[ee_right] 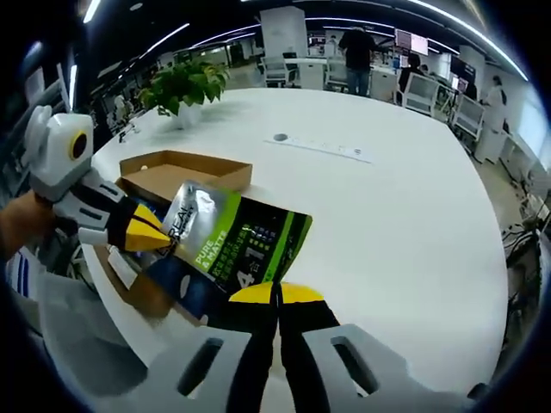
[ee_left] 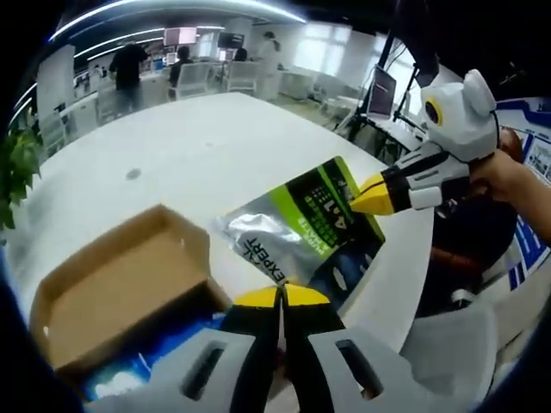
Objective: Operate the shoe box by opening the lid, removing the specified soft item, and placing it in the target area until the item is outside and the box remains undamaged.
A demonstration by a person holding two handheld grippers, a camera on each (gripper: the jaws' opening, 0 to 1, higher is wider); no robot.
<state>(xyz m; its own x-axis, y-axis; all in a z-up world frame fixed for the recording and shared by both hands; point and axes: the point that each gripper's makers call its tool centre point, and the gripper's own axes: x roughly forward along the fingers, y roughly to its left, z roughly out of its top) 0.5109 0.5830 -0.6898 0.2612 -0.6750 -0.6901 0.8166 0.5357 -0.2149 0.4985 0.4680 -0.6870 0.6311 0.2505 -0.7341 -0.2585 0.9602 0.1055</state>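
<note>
Already the lid stands open on the shoe box [ee_left: 120, 284] and the soft pouch [ee_left: 301, 232] is out, held above the desk [ee_right: 379, 206] with both grippers' fingers clamped on opposite edges: left gripper [ee_left: 281, 297], right gripper [ee_right: 276, 293]. Next, I judge, lower it into the target area.

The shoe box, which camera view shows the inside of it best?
The left gripper view: the shoe box sits near, with its brown flap up and blue contents visible. In the right gripper view the shoe box lies farther off, partly behind the green pouch, interior hidden.
</note>
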